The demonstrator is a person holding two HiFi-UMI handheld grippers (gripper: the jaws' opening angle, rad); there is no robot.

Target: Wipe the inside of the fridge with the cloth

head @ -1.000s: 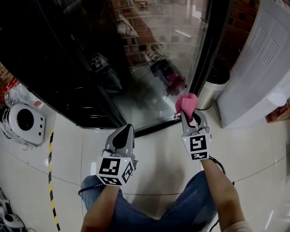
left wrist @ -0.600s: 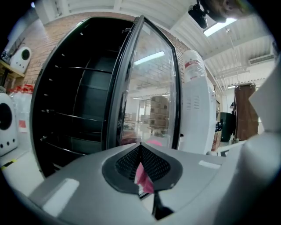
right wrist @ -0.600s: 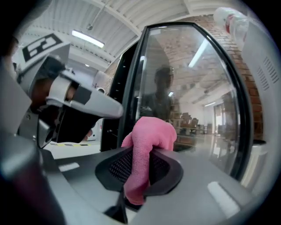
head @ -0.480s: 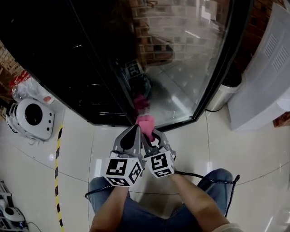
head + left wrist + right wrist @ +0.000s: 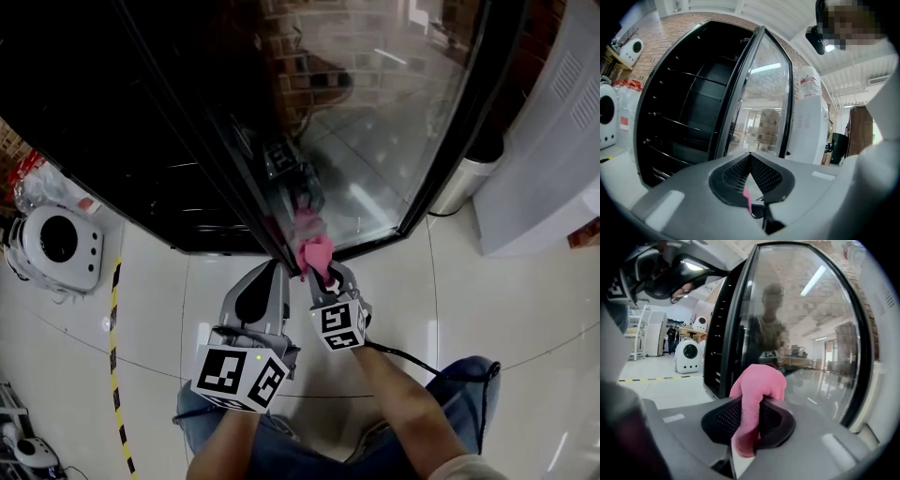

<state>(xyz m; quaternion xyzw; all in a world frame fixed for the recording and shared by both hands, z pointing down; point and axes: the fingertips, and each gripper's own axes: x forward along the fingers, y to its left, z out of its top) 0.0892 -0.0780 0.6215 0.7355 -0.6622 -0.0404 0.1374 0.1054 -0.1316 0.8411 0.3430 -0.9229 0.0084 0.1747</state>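
The black fridge [image 5: 141, 141] stands with its glass door [image 5: 375, 131] swung open; dark wire shelves [image 5: 684, 117] show inside in the left gripper view. A pink cloth [image 5: 314, 250] bulges out of my right gripper [image 5: 321, 267], which is shut on it, close to the bottom of the door's front edge. In the right gripper view the cloth [image 5: 757, 385] drapes over the jaws, with the glass door just ahead. My left gripper [image 5: 273, 266] is beside it on the left, shut with nothing held, and points at the fridge's lower front.
A white round appliance [image 5: 52, 246] sits on the tiled floor at the left, beside a yellow-black tape line [image 5: 114, 347]. A steel bin [image 5: 466, 183] and a white cabinet [image 5: 553, 141] stand right of the door. The person's knees are below the grippers.
My right gripper carried the pink cloth leftward from in front of the glass door to beside the left gripper, then forward to the door's edge. The left gripper shifted only slightly.
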